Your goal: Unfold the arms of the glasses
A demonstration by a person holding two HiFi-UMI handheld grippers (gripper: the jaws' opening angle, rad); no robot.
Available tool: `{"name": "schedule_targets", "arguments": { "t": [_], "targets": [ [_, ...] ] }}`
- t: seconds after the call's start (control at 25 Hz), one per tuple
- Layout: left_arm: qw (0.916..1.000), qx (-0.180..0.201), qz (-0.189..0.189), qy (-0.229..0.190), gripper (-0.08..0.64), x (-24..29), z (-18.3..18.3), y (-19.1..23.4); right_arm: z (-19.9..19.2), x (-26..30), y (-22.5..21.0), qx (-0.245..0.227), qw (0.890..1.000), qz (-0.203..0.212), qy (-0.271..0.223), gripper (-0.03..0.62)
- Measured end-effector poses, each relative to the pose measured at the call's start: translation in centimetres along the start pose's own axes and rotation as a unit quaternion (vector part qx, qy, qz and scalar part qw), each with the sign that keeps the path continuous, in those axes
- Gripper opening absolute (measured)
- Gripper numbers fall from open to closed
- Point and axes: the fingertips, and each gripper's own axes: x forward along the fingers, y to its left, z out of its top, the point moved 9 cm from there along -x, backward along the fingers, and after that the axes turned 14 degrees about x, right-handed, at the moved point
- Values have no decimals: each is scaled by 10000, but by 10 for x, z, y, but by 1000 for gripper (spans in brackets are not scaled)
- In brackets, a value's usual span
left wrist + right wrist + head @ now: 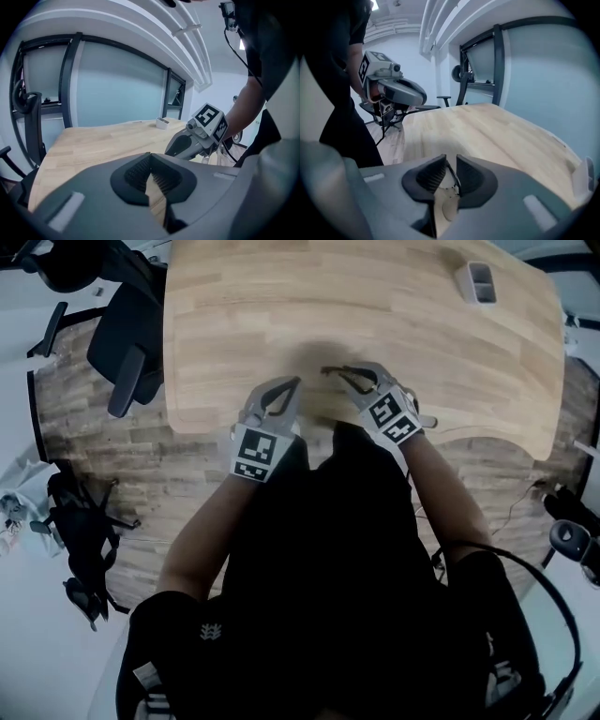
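The glasses [345, 372] show as a thin dark frame at the tips of my right gripper [330, 371], just above the near edge of the wooden table [234, 306]. In the right gripper view one thin dark arm [451, 177] runs between the pads, close along the right pad. A pale lens [449, 207] shows below it. The jaws stand a little apart, with a gap wider than the arm. My left gripper [296, 382] hangs a short way to the left, shut [150, 160] with nothing in it. The right gripper [174, 146] appears beside it.
A small white container [478, 282] sits at the table's far right, also seen in the left gripper view [162, 123]. An office chair [127, 334] stands left of the table, and a black bag [84, 540] lies on the floor. Glass partitions rise beyond the table.
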Motion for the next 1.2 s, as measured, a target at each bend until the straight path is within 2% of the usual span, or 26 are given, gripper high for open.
{"name": "schedule_targets", "arguments": {
  "t": [0.12, 0.32, 0.52, 0.76, 1.2],
  "targets": [
    [9997, -138, 114, 140, 8, 4, -6, 1, -4, 18, -5, -328, 9981, 264, 449, 83],
    [9990, -254, 157, 339, 8, 10, -17, -2, -11, 39, -14, -616, 9931, 408, 907, 83],
    [9983, -369, 121, 444, 8, 13, -25, -7, -18, 51, -17, -807, 9890, 503, 1136, 69],
    [9976, -383, 121, 569, 8, 12, -33, -8, -23, 49, -17, -898, 9883, 546, 1108, 29],
    [9973, -367, -21, 637, 8, 25, -30, -9, -17, 33, -20, -822, 9919, 755, 610, 26]
  ]
}}
